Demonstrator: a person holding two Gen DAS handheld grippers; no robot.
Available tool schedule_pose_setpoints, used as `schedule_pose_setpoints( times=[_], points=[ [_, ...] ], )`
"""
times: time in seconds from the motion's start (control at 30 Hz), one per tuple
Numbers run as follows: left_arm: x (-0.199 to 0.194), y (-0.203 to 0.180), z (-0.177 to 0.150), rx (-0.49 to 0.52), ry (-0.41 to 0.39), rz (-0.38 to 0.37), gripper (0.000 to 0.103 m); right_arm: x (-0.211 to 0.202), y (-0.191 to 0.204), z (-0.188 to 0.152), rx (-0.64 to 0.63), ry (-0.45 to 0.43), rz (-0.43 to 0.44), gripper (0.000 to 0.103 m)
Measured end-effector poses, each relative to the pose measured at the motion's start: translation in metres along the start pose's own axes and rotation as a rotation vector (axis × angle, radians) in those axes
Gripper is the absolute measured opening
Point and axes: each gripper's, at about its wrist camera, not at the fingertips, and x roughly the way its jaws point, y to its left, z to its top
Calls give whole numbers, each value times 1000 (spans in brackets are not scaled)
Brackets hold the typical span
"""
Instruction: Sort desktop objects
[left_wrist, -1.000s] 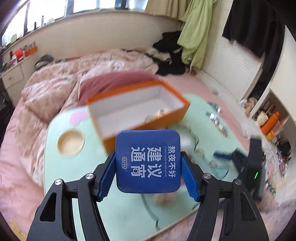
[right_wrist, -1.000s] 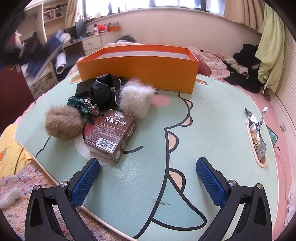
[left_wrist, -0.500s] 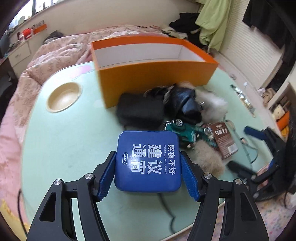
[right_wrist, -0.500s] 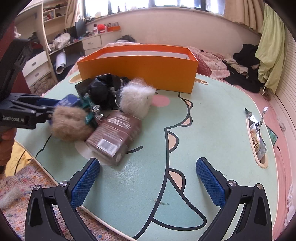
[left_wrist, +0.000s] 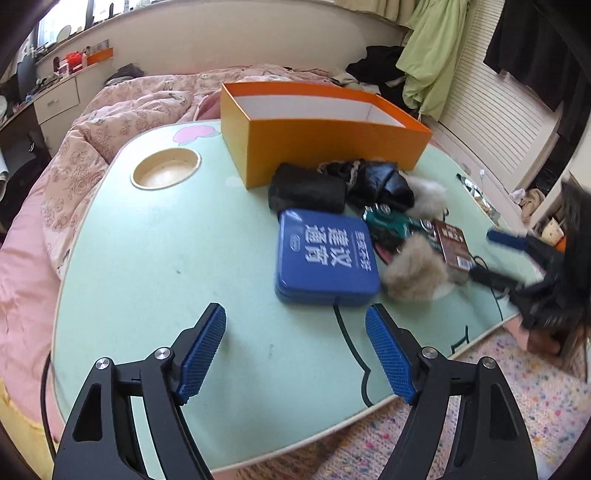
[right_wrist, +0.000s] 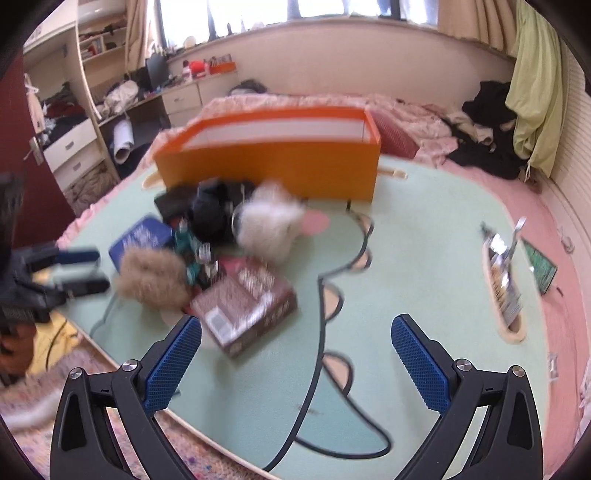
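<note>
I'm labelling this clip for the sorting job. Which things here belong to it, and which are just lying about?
Part of the job:
orange box
blue tin
brown card box
tan fluffy ball
white fluffy ball
green toy car
black pouch

Lying about:
pink bedding
green garment

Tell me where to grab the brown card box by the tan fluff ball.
Take the brown card box across its two long side faces, coming from above on the near, barcode end. It lies flat, and the right tongs are open just short of it; the tan fluff ball crowds its far left corner.
</note>
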Motion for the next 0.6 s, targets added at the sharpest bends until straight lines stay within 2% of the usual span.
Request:
schedule_pose_setpoints(
  times=[0.1, 0.17, 0.2, 0.33, 0.47, 0.6],
  points=[
    [9, -16, -1, 43, -30, 83, 83, -12, 4, 44, -15, -35, -35, 103],
    [16, -23, -2, 41, -64, 152, 92, -9, 7, 79, -4, -31, -75, 103],
    [19, -24, -4, 25, -82, 162, 102, -4, 8, 97, 2, -37, -90, 103],
    [21, -24, -8, 40, -94, 140, 103, 33, 17, 144, -5, -17, -153, 103],
    [20, -22, -11, 39, -103, 137, 103, 77, 30, 156, 0, 50, -177, 103],
    [22, -22, -8, 40, -106, 137, 103, 106, 42, 143, -14, 126, -179, 103]
  ],
)
